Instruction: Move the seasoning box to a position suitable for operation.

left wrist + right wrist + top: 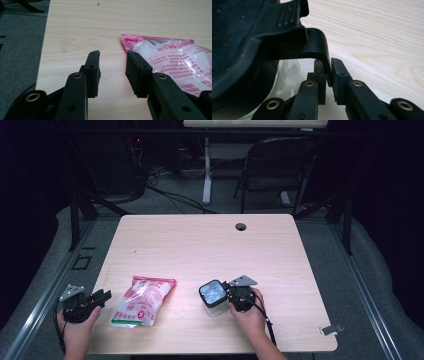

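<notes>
A pink and white plastic bag (142, 301) (175, 60) of white contents lies flat near the table's front left. My left gripper (102, 296) (112, 60) hovers at the table's left edge just left of the bag, open, with bare wood between its pads. A clear container (215, 306) with a black lid (212, 292) (249, 37) stands at the front centre. My right gripper (231, 296) (328, 62) comes at it from the right and is shut on the lid's black side latch (322, 50). The container's clear wall (287, 80) shows below the lid.
The light wooden table (210, 245) has a cable hole (241, 226) near its far edge. A small metal clip (331, 330) lies at the front right corner. A dark folding chair (280, 165) and a desk leg (206, 175) stand on the floor beyond.
</notes>
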